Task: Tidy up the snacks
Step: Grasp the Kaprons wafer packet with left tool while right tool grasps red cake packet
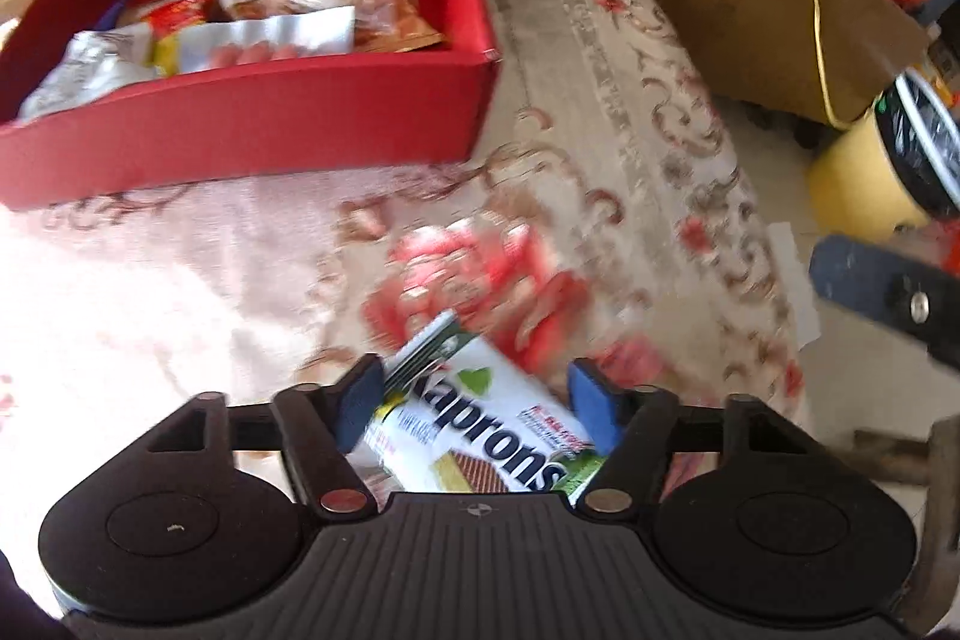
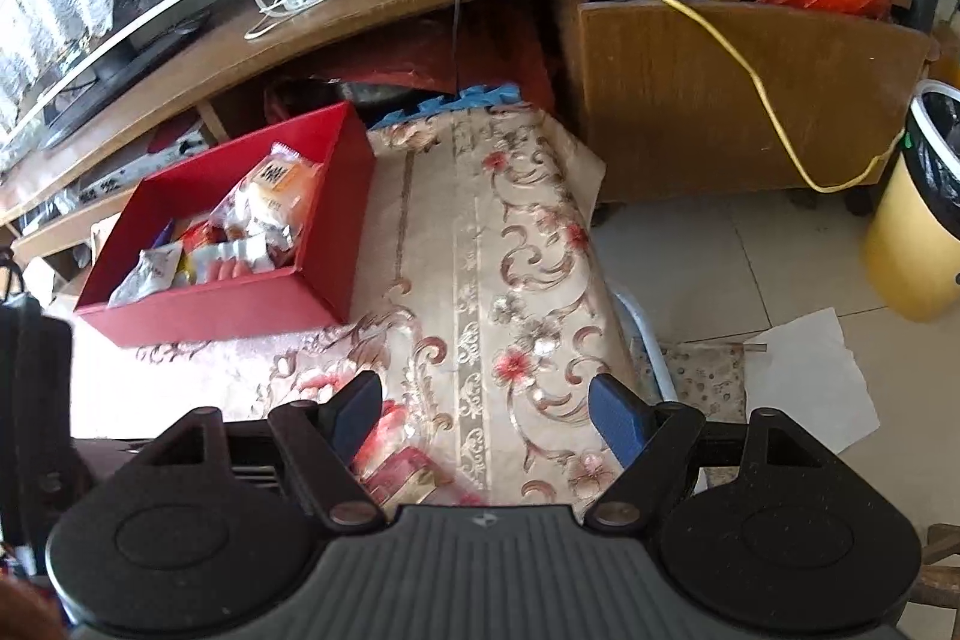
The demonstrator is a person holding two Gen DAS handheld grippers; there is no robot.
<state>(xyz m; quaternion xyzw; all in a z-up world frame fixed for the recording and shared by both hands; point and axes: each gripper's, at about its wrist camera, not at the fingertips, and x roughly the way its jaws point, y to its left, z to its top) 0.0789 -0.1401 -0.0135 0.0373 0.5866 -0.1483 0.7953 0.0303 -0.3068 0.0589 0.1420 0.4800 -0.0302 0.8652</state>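
Observation:
A white and green wafer packet [image 1: 480, 424] printed "Kaprons" sits tilted between the blue pads of my left gripper [image 1: 474, 400], which is shut on it just above the floral tablecloth [image 1: 600, 112]. The packet looks sharp while the cloth behind it is blurred. A red box [image 1: 240, 130] holding several snack bags stands at the upper left; in the right wrist view the red box [image 2: 210, 316] is at mid left. My right gripper [image 2: 486, 412] hangs open over the cloth with nothing between its fingers. A red packet [image 2: 402, 466] lies under it.
The tablecloth's [image 2: 480, 232] right edge drops to a tiled floor with a sheet of paper [image 2: 810, 376]. A yellow bin [image 2: 918, 232] stands at the right. A wooden desk [image 2: 720, 88] with cables and a yellow cord [image 2: 744, 64] lies behind. A dark blue finger [image 1: 888, 292] enters the left wrist view from the right.

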